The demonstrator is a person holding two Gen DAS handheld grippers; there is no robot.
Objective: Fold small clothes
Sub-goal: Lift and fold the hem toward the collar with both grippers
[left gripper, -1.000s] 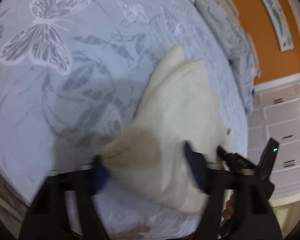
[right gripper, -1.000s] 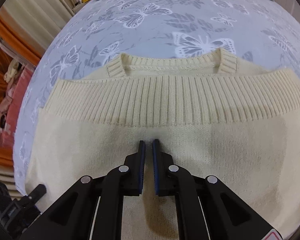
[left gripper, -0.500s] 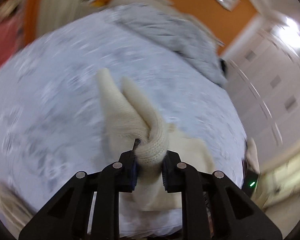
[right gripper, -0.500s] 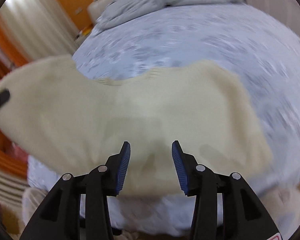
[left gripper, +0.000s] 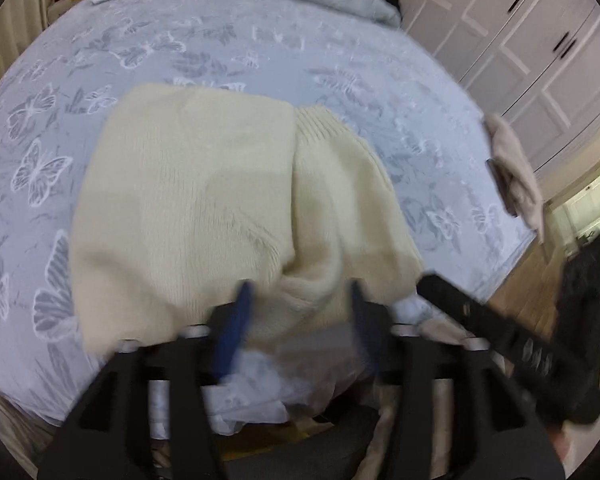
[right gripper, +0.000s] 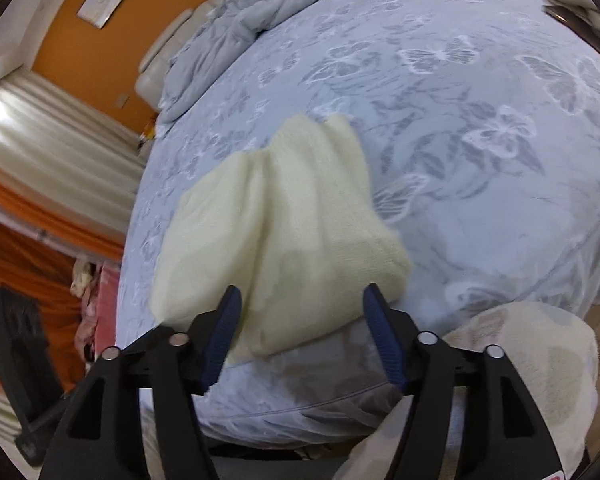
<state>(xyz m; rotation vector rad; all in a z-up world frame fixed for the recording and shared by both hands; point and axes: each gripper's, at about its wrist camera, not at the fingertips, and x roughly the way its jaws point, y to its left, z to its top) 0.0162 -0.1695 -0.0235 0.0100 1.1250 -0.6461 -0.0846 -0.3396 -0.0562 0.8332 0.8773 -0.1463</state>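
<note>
A cream knitted sweater (left gripper: 188, 208) lies folded on the blue butterfly-print bed (left gripper: 260, 60), near its front edge. One side is folded over the other, with a ribbed edge showing at the far right. My left gripper (left gripper: 298, 320) is open and empty, just short of the sweater's near fold. In the right wrist view the same sweater (right gripper: 292, 232) lies ahead of my right gripper (right gripper: 302, 332), which is open and empty at its near edge. The right gripper's black body (left gripper: 500, 332) shows at the right of the left wrist view.
A crumpled grey duvet (right gripper: 252, 12) lies at the bed's far end by an orange wall. White wardrobe doors (left gripper: 520, 40) stand beyond the bed. A beige garment (left gripper: 516, 176) lies at the bed's right edge. Another cream cloth (right gripper: 520, 380) lies at the near right.
The left gripper was shut on a bunched part of the sweater; now it is open and the sweater lies folded flat. The right gripper opened wider and swung to the sweater's side.
</note>
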